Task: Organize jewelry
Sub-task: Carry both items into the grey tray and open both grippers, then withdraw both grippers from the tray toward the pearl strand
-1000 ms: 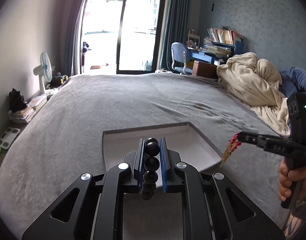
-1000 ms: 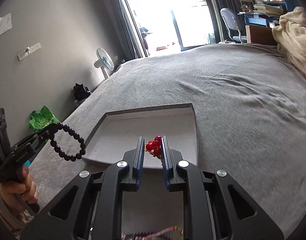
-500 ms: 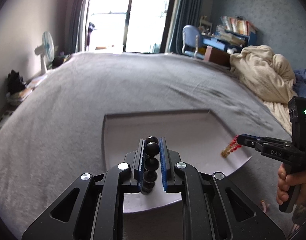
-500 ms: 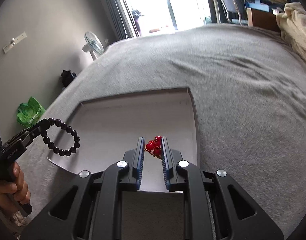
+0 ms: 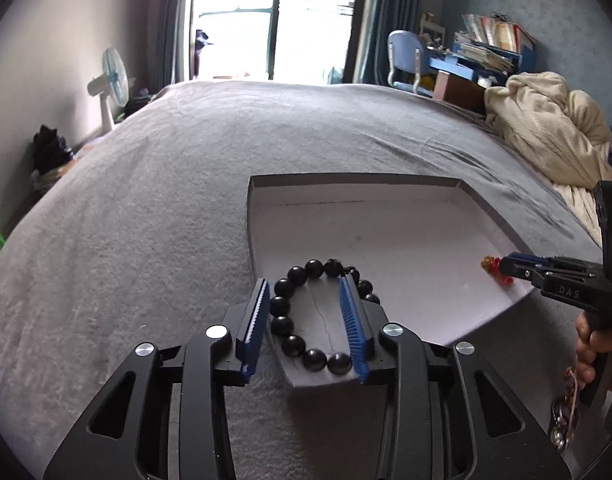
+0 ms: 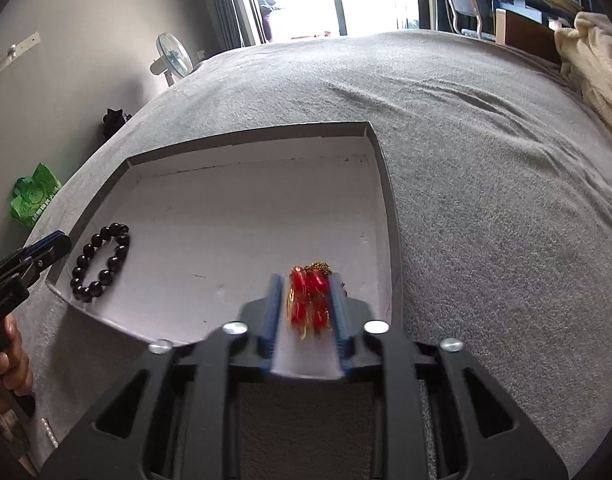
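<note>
Left wrist view: my left tongs point(image 5: 303, 308) have just been opening and now stand released, the black bead bracelet point(image 5: 320, 312) lying loose between the blue pads on the tray's point(image 5: 386, 180) white floor, near its front left corner. To the right, my right tongs point(image 6: 303, 306) have also just been opening; the red and gold piece point(image 6: 308, 298) lies between their parted pads, blurred, at the tray's front right edge. The tray sits on a grey bed point(image 5: 145, 200).
</note>
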Tool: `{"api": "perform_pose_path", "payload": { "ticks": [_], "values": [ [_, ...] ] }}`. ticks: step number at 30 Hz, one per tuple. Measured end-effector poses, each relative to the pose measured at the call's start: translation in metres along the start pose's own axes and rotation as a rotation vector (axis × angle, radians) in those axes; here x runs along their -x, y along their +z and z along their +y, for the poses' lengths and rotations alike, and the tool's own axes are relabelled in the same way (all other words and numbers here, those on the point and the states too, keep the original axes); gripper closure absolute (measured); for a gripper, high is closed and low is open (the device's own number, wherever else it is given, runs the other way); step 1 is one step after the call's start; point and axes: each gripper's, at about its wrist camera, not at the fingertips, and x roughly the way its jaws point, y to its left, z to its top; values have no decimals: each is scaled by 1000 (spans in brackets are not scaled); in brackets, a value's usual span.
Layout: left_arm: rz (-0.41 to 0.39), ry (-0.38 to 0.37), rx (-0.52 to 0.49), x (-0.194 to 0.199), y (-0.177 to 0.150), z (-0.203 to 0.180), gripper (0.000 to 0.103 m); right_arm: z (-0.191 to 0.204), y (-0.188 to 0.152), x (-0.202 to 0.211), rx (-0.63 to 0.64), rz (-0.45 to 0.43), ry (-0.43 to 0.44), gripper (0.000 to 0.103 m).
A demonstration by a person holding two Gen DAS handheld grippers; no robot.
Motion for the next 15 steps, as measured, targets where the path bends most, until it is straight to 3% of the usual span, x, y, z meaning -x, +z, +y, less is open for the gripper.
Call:
{"api": "perform_pose_path", "payload": {
  "ticks": [3, 8, 11, 14, 15],
  "values": [
    [-33, 19, -11, 11, -3, -4, 36, 1, -5, 10, 3, -31, 6, 50],
    [-55, 26, -18, 26, -11, -9, 35, -2, -13, 29, -9, -80, 8, 41],
    [-81, 38, -28, 37, -16, -13, 23, -2, -19, 42, -9, -125, 7, 30],
    [-107, 43, -40, 47, -21, -17, 22, 1, -28, 59, 18, -193, -5, 18],
    [-109, 47, -43, 49, -23, -18, 16, 3, -30, 63, 26, -209, -10, 16]
  ]
}}
